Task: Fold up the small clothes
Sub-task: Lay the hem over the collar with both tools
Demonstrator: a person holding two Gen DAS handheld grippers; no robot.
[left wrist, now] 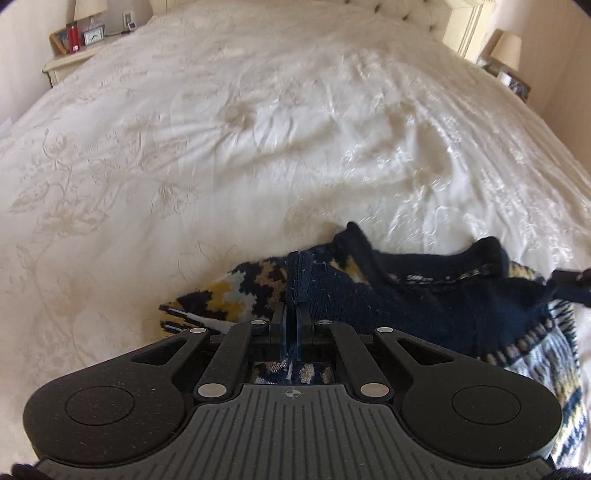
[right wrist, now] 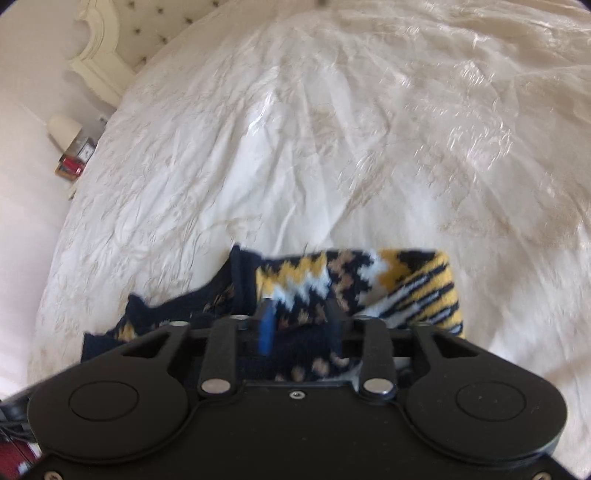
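A small knitted sweater point(left wrist: 424, 299), navy with yellow, white and tan patterns, lies bunched on the white bed. My left gripper point(left wrist: 291, 314) is shut on a navy edge of it, which stands up between the fingers. In the right wrist view the sweater point(right wrist: 332, 284) fills the space between the fingers of my right gripper point(right wrist: 301, 325), whose fingers stand well apart with patterned knit between them. The right gripper's tip shows at the right edge of the left wrist view point(left wrist: 570, 284), at the sweater's other end.
The white embroidered bedspread point(left wrist: 258, 147) stretches ahead to a tufted headboard point(left wrist: 424, 18). A nightstand point(left wrist: 70, 55) with a lamp, clock and red bottle stands at the back left. Another lamp point(left wrist: 508, 48) is at the back right.
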